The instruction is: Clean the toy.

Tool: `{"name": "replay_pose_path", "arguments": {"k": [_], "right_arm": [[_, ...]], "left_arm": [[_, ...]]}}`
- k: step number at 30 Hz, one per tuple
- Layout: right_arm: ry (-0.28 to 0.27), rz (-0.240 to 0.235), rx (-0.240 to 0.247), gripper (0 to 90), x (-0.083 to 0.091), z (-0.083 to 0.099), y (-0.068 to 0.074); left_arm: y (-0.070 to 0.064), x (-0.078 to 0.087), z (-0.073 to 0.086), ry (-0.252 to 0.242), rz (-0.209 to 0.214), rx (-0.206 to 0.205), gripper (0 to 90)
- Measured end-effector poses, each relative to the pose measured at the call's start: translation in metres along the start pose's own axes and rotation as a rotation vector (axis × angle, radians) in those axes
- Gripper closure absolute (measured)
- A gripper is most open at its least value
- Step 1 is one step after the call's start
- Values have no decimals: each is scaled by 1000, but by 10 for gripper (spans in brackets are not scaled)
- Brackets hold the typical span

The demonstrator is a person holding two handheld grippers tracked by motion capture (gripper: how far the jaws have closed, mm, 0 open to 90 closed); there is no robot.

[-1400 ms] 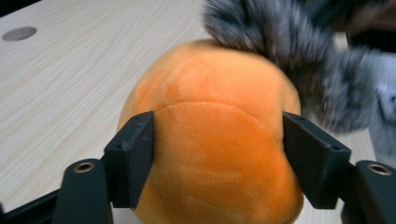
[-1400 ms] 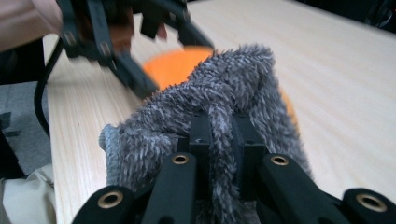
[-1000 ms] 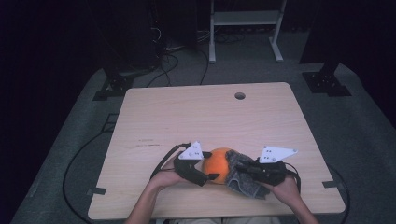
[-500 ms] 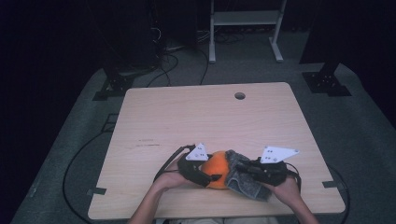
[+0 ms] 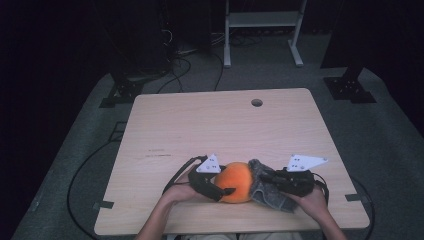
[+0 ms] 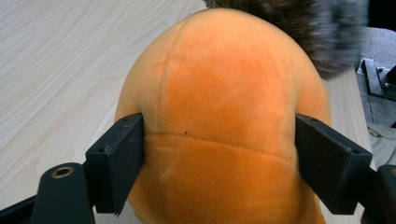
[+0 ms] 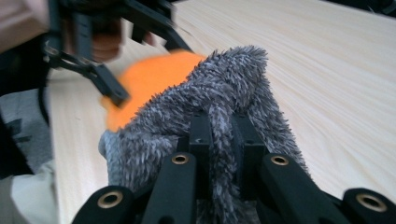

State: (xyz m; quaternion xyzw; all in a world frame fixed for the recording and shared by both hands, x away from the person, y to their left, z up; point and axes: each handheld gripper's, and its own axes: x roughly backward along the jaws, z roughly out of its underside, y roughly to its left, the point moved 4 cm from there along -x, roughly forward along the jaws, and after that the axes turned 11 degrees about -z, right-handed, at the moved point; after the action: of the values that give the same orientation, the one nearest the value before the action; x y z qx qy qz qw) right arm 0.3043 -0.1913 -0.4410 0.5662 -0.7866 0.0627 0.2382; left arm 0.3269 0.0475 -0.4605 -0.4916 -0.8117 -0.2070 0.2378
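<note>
The pale wooden counter (image 5: 200, 130) carries everything close to its near edge, roughly midway between the near corners, with a round hole (image 5: 257, 102) near its far edge. An orange plush ball (image 5: 235, 181) rests there, and a grey furry cloth (image 5: 267, 187) lies touching its right side, partly draped against it. The left gripper (image 5: 226, 192), held in the person's left hand (image 5: 177, 192), reaches in from the left; in the left gripper view its jaws stand wide apart and press into both flanks of the ball. The right gripper (image 7: 219, 135), held in the right hand (image 5: 315, 200), has its jaws drawn close together, pinching a fold of the grey cloth between them.
</note>
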Motion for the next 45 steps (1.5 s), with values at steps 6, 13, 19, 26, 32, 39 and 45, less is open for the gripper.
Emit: {"name": "replay_pose_path", "arguments": {"k": [6, 13, 19, 26, 32, 39, 45], "right_arm": [[72, 37, -59, 798, -1, 19, -17], [-38, -27, -15, 797, 3, -8, -2], [27, -25, -1, 797, -9, 4, 0], [34, -23, -6, 796, -4, 6, -2], [-51, 29, 25, 798, 9, -11, 3], [9, 9, 77, 801, -19, -17, 13], [5, 16, 51, 801, -10, -6, 5]], "left_arm": [[-2, 0, -2, 0, -5, -12, 201], [-9, -1, -6, -4, -3, -51, 192], [1, 3, -9, 6, 5, 46, 59], [-4, -2, -7, 10, 5, 49, 243], [-13, 3, -25, -23, -150, -132, 311], [-15, 3, -23, -34, -106, -110, 172], [-4, 0, -17, -25, -58, 37, 101]]}}
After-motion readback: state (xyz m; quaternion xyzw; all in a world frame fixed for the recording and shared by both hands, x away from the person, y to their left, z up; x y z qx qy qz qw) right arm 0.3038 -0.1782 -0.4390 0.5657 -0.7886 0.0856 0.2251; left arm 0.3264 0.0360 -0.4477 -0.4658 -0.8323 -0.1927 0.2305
